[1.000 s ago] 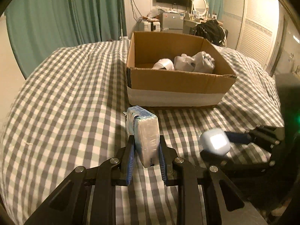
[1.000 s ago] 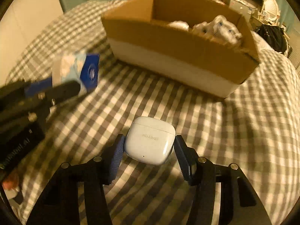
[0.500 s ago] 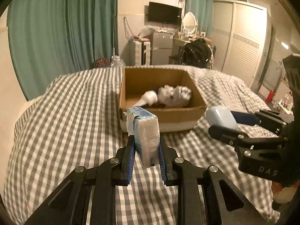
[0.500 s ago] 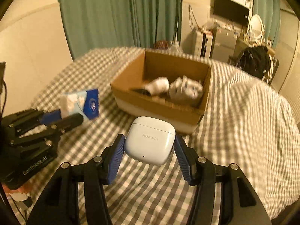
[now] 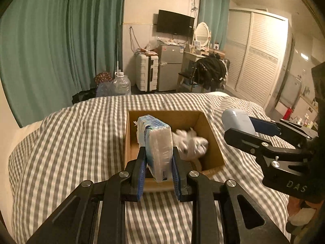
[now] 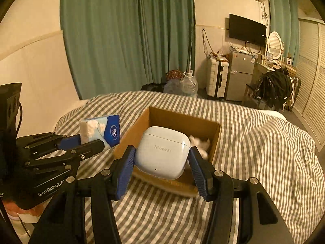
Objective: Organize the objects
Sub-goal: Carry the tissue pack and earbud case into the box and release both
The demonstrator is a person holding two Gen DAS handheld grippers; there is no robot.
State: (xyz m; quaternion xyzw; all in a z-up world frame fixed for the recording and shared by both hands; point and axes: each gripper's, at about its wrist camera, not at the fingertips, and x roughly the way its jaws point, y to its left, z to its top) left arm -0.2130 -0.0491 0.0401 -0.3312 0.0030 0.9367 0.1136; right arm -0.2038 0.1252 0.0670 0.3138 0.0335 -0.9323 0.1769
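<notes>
My left gripper (image 5: 158, 162) is shut on a blue and white tissue pack (image 5: 157, 144) and holds it in the air above the near edge of an open cardboard box (image 5: 211, 140) on the bed. My right gripper (image 6: 162, 160) is shut on a white earbuds case (image 6: 162, 152), also raised in front of the box (image 6: 216, 140). The tissue pack (image 6: 101, 131) and left gripper (image 6: 89, 142) show at the left of the right wrist view. The earbuds case (image 5: 237, 121) shows at the right of the left wrist view. White crumpled items (image 5: 191, 144) lie in the box.
The box sits on a bed with a grey and white checked cover (image 5: 81, 142). Beyond the bed are green curtains (image 5: 61, 40), water jugs (image 5: 121, 85), a white suitcase (image 5: 147, 73), a small fridge (image 5: 169, 67), a chair with a black bag (image 5: 211, 73) and a wardrobe (image 5: 258, 61).
Both grippers have risen well above the bed and tilted up with their objects still held. The box now looks smaller and lower, and more of the room shows.
</notes>
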